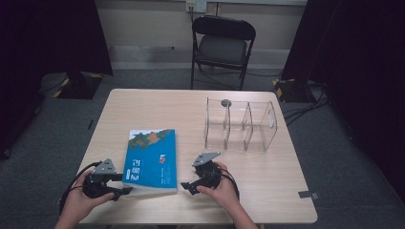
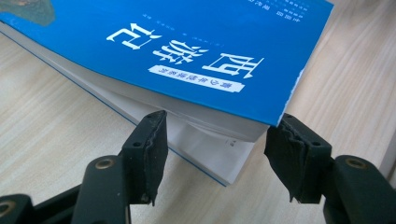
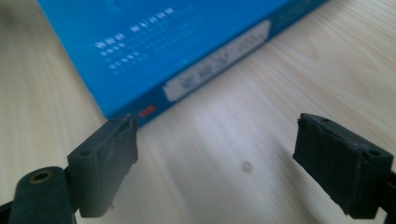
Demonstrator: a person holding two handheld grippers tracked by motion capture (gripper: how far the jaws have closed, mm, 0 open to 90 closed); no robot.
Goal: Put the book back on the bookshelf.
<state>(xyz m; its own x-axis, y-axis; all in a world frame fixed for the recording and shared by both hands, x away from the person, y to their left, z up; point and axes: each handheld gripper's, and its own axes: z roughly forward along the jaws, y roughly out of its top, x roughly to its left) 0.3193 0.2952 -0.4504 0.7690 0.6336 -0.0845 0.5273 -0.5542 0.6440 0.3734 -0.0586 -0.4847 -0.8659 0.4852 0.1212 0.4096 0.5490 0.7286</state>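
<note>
While both my tools, left (image 1: 116, 185) and right (image 1: 187, 185), stand spread at the book (image 1: 152, 160) near the bench's front edge, I judge the grasp comes next: pinch its near corners.

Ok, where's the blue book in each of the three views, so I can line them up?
High view: the blue book lies flat, left of centre near the table's front edge, between the left claw and the right claw.
Left gripper view: its corner fills the top, between the open jaws.
Right gripper view: its spine corner sits upper left, beyond the open jaws.
Shared landmark: the light wooden table.
</note>
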